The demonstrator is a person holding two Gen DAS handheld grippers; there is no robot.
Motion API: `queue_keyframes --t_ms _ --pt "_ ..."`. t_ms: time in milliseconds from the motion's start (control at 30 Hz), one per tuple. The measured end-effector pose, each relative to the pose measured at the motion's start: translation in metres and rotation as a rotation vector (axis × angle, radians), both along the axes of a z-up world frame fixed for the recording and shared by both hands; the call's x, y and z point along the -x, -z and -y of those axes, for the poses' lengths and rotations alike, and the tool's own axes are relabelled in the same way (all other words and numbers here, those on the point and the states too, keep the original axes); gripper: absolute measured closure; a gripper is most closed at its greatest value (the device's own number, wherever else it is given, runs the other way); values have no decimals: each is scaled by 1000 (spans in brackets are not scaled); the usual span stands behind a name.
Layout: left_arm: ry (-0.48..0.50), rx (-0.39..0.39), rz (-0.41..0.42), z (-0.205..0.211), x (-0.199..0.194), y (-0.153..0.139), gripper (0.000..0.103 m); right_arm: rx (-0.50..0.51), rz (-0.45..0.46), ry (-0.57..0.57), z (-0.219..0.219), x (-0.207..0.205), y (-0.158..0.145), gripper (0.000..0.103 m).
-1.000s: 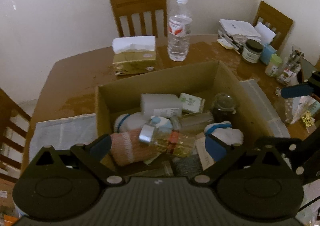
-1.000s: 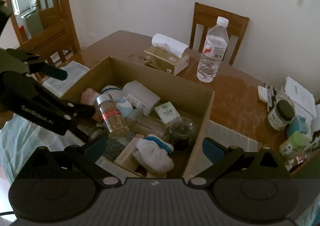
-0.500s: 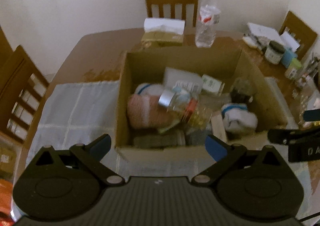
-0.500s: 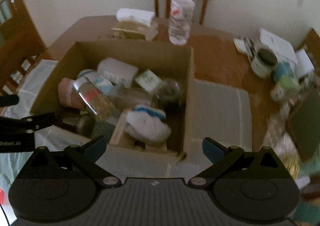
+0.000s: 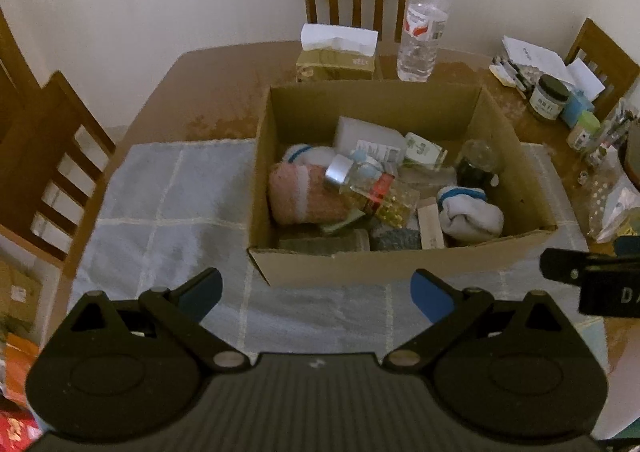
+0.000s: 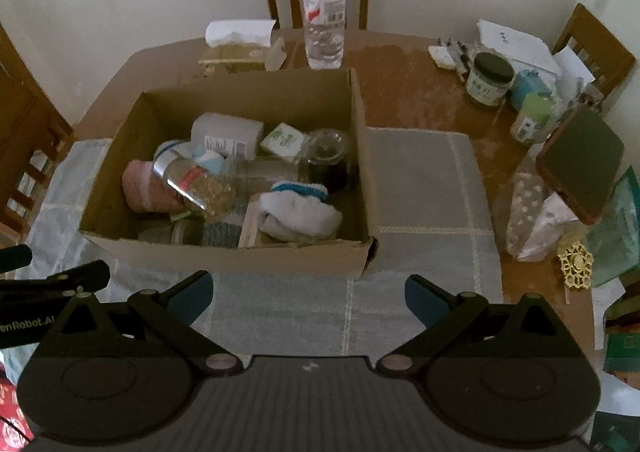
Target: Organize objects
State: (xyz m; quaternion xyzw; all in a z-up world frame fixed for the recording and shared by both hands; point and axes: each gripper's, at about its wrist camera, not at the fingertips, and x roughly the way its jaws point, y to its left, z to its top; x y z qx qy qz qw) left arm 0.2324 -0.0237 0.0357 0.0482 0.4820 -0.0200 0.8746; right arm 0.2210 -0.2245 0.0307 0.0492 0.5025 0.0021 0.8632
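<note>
While both tools hang empty over the near edge of the pale grey checked cloth [image 5: 168,188], the open brown cardboard box [image 5: 400,264] sits squarely ahead of them with its jumble inside. A second ago the left gripper [image 5: 316,292] was right above the heap; it has since drawn back and up, so the whole box and the cloth to its left now fill its view. The right gripper [image 6: 308,294] has likewise pulled back, and the bare stretch of cloth to the box's right shows. Each has its blue-padded fingers spread wide with nothing between them. Nothing in the box appears to have shifted meanwhile: the clear glass jar with a silver cap and red label [image 5: 368,192] lies tilted across the pink knitted sock roll [image 5: 304,196], a white sock with a blue cuff [image 5: 468,212] rests near the front right corner, and a white rectangular packet [image 5: 368,136] and a dark round glass jar [image 5: 476,168] lie toward the back. Judging by the retreat, the person seems to be taking stock; whether the things are meant to leave the box for the cloth or already belong there, the scene cannot settle.
</note>
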Motion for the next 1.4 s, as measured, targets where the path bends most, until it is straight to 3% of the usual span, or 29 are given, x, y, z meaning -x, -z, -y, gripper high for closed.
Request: queue_keyframes --t_ms 167,1400 --pt "15 -31 8 2 -3 1 3 7 -6 5 -1 2 0 0" --pt "42 -4 11 -2 -5 -1 3 22 -7 -7 -12 5 0 0"
